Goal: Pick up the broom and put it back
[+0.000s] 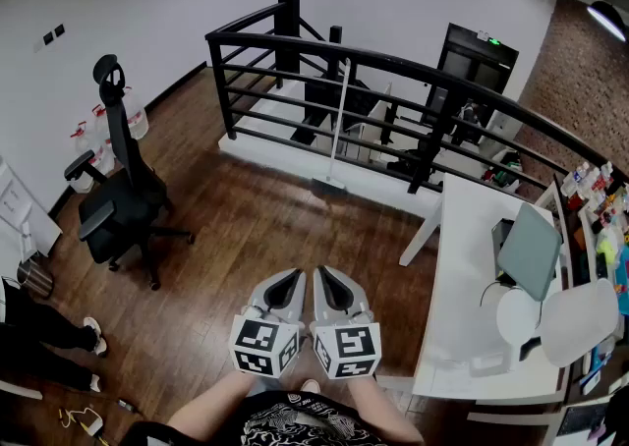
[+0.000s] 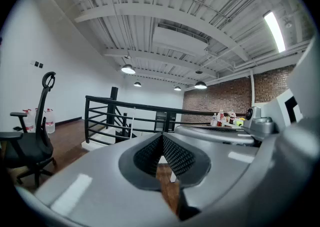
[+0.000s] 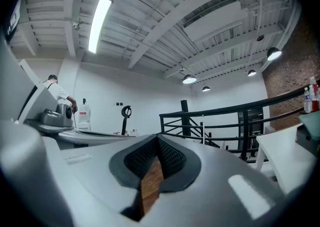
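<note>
The broom [image 1: 337,120] leans upright against the black railing [image 1: 393,66], its pale handle resting on the top rail and its dark head [image 1: 329,186] on the wood floor. My left gripper [image 1: 292,277] and right gripper [image 1: 329,275] are held side by side low in the head view, well short of the broom and pointing toward it. Both are shut with nothing between the pads. In the left gripper view the broom handle [image 2: 133,123] shows far off, left of the closed left gripper [image 2: 161,135]. In the right gripper view the handle [image 3: 202,127] stands right of the right gripper [image 3: 157,138].
A black office chair [image 1: 123,194] stands on the floor to the left. A white table [image 1: 462,306] with a laptop and a lamp runs along the right. Another person's legs [image 1: 49,336] show at the left edge. Bottles [image 1: 98,139] sit by the left wall.
</note>
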